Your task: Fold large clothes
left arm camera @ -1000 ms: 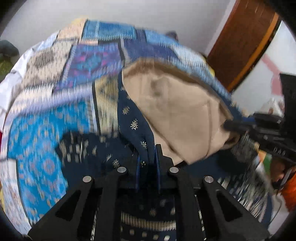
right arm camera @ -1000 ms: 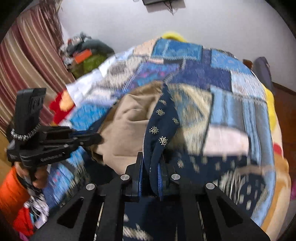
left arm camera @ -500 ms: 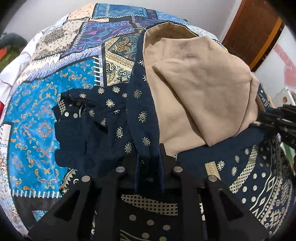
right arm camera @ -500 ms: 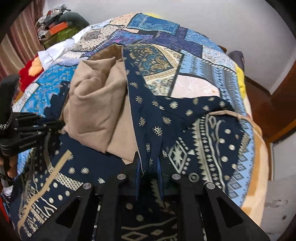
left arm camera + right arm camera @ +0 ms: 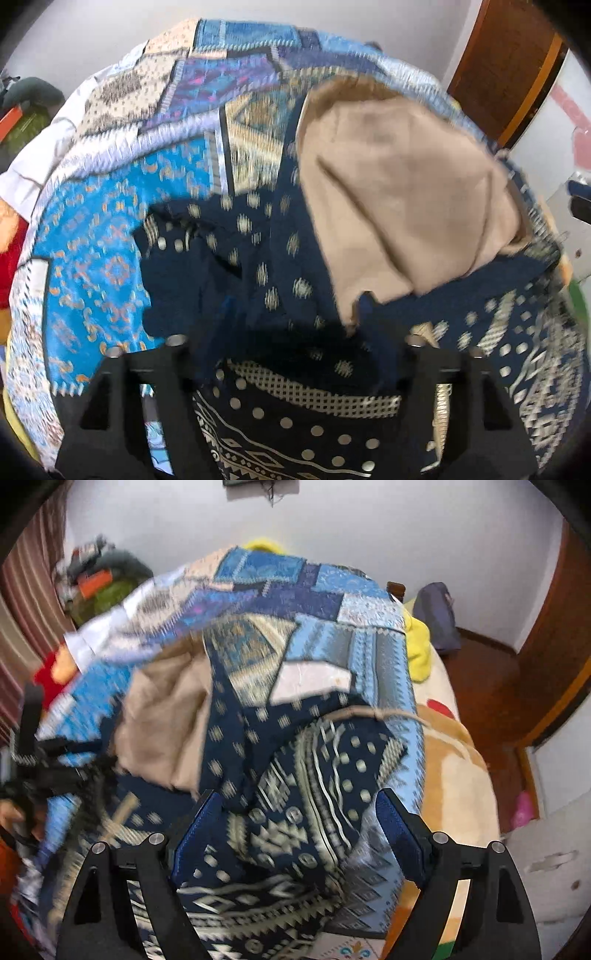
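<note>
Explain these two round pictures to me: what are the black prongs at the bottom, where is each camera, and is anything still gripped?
There is no robot here: a person holds a two-finger gripper in each hand, and a fisheye camera on each looks forward along its fingers. The black prongs are those fingers. One picture looks past the left gripper, the other past the right gripper. Both look down on a bed with a blue patchwork bedspread. On it lies the navy patterned garment, folded over so its beige lining shows. Both sets of jaws are opening: cloth lies between them, but the pads are not pressing on it, so nothing is gripped. At the left edge of the right view you can see the other gripper.
</note>
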A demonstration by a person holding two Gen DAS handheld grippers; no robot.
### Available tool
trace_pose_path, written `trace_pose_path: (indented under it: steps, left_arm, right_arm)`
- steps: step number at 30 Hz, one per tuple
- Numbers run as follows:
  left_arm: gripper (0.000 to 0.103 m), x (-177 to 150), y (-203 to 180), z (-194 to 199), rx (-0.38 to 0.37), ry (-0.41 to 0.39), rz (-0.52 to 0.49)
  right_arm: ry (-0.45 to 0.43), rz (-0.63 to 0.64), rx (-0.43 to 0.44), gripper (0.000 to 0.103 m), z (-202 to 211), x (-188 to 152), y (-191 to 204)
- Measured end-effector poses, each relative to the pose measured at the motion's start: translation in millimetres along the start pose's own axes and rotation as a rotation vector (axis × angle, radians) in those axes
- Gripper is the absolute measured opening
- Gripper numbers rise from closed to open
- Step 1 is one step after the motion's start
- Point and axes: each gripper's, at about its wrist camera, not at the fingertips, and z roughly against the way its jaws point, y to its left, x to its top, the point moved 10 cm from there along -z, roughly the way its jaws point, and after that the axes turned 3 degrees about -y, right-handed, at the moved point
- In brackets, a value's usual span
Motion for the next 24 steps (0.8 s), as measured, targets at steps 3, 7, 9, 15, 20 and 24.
trace_pose_path:
  steps: [3, 7, 9, 15, 20, 24]
  left_arm:
    - [0.077, 25, 8, 12, 0.003, -0.034, 0.036]
    - [0.082, 63, 20, 8, 0.016, -0.064, 0.06]
    - [0.082, 82, 24, -7, 0.025, -0.056, 0.057]
    - [0.081, 105, 28, -57, 0.034, -0.012, 0.062]
    - [0.047, 114, 17, -77, 0.039, -0.025, 0.036]
    - [0.008, 116, 6, -70, 0.046, -0.052, -0.007]
  right_arm:
    - [-0.023, -0.03, 0.062, 0.084, -3, 26, 13]
    - [-0.015, -0.04, 0.13, 0.084, -32, 56, 41]
    - [0.002, -0.037, 0.145, 0.084, -55, 66, 52]
    - [0.12, -0.097, 0.197, 0.073, -134, 79, 73]
    - [0.152, -0.093, 0.209, 0.035, -171, 83, 85]
    - [0.12, -0.067, 0.234, 0.014, -169, 85, 95]
